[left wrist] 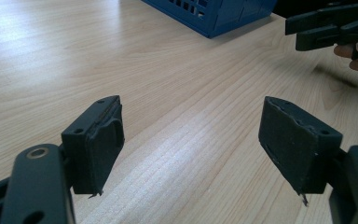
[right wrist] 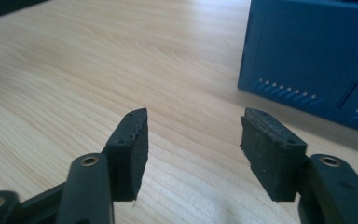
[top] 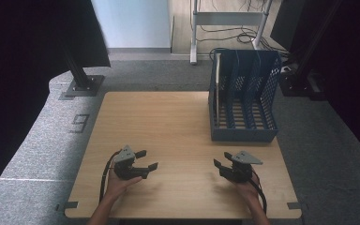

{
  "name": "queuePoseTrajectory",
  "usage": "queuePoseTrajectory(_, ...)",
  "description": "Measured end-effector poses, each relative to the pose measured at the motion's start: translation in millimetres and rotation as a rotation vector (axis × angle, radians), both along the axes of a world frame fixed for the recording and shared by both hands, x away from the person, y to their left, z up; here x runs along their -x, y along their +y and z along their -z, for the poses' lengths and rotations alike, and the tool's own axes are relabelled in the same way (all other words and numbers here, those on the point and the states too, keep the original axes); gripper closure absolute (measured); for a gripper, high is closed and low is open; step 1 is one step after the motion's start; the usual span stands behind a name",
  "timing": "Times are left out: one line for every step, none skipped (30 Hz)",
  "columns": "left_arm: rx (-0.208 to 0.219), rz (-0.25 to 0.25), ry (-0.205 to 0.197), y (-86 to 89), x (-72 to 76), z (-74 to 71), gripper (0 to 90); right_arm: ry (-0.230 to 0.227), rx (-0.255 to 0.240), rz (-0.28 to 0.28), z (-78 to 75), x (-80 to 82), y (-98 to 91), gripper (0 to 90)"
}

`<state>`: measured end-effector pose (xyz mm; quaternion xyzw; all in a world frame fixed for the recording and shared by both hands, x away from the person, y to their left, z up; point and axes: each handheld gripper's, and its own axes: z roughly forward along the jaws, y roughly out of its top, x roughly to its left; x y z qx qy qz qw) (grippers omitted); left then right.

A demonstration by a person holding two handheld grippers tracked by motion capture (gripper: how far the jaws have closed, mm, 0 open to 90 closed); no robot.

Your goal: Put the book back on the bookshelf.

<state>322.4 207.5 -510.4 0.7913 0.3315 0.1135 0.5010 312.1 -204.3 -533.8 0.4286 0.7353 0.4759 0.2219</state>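
Two tools, L (top: 146,160) & R (top: 218,165), both wide w/ nothing held; one blue rack (top: 243,93), one table (top: 168,122).

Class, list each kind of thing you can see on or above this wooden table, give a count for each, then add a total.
Blue file racks: 1, the blue rack at the table's far right.
Thin light boards: 1, a board standing in the rack's leftmost slot.
Hand-held grippers: 2, the left gripper and the right gripper, both open and holding nothing.
Total: 4
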Motion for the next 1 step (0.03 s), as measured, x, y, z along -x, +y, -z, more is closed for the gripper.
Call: queuePoseTrajectory(0.000, 0.000, 0.000, 0.0, 0.0, 0.0, 22.2, 0.018, 0.007, 0.000, 0.9, -0.4, 0.0, 38.8)
